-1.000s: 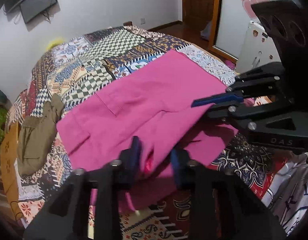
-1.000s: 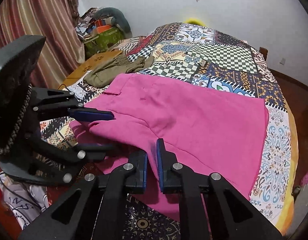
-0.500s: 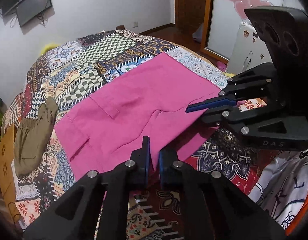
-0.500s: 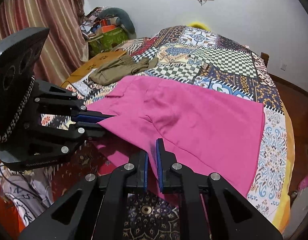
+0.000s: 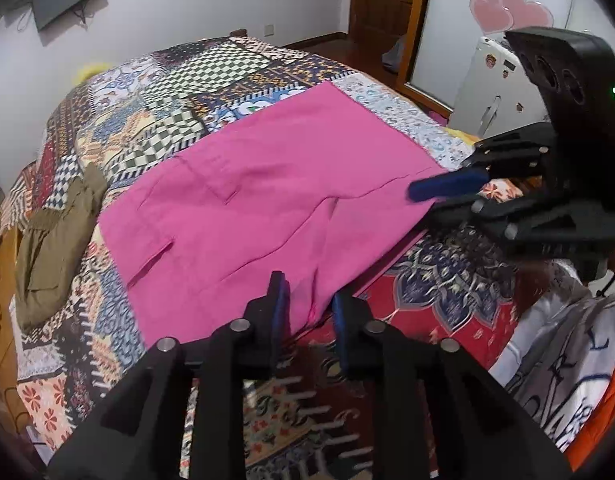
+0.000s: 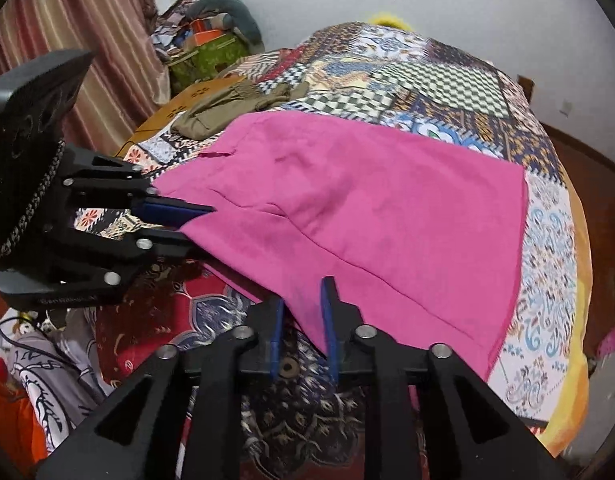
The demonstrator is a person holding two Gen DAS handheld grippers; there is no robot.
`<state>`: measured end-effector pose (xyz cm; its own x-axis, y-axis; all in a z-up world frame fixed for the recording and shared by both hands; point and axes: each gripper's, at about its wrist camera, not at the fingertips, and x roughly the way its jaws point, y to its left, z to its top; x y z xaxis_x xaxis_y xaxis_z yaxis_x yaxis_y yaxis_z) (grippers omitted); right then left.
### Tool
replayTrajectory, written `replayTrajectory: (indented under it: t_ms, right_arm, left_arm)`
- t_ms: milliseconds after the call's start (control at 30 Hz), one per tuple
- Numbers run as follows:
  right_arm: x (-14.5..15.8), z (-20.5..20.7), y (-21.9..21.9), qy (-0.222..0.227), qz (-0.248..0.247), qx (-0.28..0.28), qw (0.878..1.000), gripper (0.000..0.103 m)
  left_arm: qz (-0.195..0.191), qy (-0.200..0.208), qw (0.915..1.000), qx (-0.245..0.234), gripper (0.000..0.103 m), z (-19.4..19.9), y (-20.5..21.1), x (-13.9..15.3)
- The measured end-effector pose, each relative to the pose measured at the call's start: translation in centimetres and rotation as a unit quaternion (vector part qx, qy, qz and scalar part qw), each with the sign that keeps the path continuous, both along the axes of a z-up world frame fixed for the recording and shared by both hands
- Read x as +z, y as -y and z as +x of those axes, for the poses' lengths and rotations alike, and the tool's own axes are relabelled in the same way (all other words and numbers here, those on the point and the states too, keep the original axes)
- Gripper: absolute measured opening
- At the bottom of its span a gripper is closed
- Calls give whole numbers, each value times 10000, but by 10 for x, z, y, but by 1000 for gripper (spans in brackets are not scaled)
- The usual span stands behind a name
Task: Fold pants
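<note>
Both my tongs, left [image 5: 307,304] and right [image 6: 301,312], have sprung apart, releasing the pink pants [image 5: 267,200]; only right view is showing curtains [image 6: 67,40] upper left.

Pants [image 5: 267,196] on bed [image 5: 179,92]; shorts [image 5: 51,248] left.

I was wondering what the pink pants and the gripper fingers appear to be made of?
The pink pants look like a thin woven fabric, matte, with soft creases and stitched seams; the fibre cannot be told. The left gripper fingers look like rigid black plastic, perhaps printed, with blue pads that may be rubbery.
</note>
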<state>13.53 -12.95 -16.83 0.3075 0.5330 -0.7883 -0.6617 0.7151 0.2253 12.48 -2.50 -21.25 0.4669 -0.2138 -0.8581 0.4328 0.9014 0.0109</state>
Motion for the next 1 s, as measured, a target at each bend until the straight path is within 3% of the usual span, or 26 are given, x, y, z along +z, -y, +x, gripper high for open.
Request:
replayTrajectory:
  t_ms: [367,567,700,867,1000]
  right_arm:
    - [-21,5,50,-227,-332,-690,9968,19]
    - [-25,9,68,-582,-359,-920,9934,22]
    - [-7,3,77,-370,-463,-883,9943,33]
    - [18,-2,87,-32,-558,-824,9950,38]
    - [30,1,86,120,-310,-903,9954,40]
  left_arm:
    - [-278,-125,9994,172,26,-18,-31,3]
    - [-395,-214,9986,263,27,-20,-38,12]
    - [-167,20,9986,498,43,-24,-49,25]
    - [-335,180,9956,862,44,-20,-72,39]
    - [-384,154,9927,1135,44,-8,-81,36]
